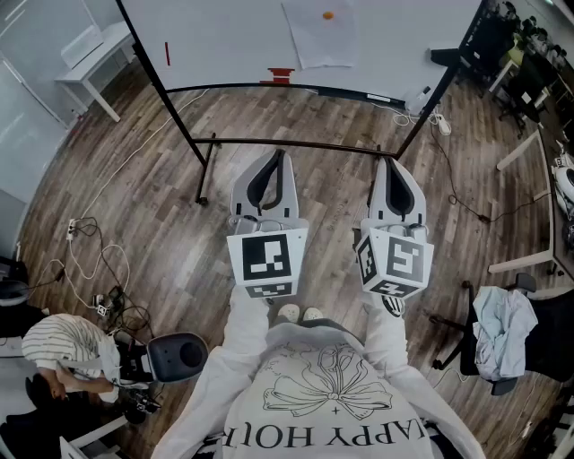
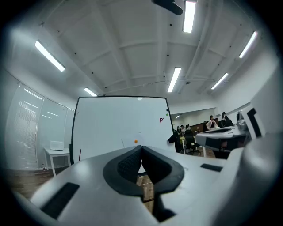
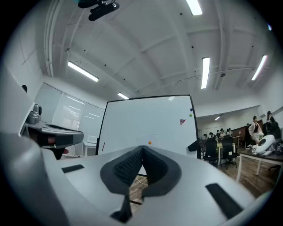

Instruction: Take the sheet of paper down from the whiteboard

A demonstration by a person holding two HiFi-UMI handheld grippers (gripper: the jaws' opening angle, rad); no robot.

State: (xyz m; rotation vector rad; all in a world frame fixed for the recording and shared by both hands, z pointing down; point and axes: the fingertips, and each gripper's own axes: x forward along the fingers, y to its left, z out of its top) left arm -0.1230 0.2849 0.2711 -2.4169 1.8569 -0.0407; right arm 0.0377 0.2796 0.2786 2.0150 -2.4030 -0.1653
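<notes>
A white sheet of paper (image 1: 320,33) hangs on the whiteboard (image 1: 224,40), pinned by an orange magnet (image 1: 328,15). The magnet also shows as an orange dot (image 2: 135,141) in the left gripper view and as an orange dot (image 3: 150,143) in the right gripper view. My left gripper (image 1: 280,156) and right gripper (image 1: 395,164) are held level side by side, well short of the board's stand. Both are shut with nothing between the jaws. In each gripper view the black pads (image 2: 141,154) (image 3: 142,154) meet at the tip.
The whiteboard's black frame and foot bar (image 1: 296,143) stand just ahead of the grippers. A red marker (image 1: 167,53) and a red eraser (image 1: 281,75) sit on the board. Cables (image 1: 90,260) lie on the wooden floor at left. A seated person (image 1: 63,354) is at lower left; a chair with clothes (image 1: 502,332) is at right.
</notes>
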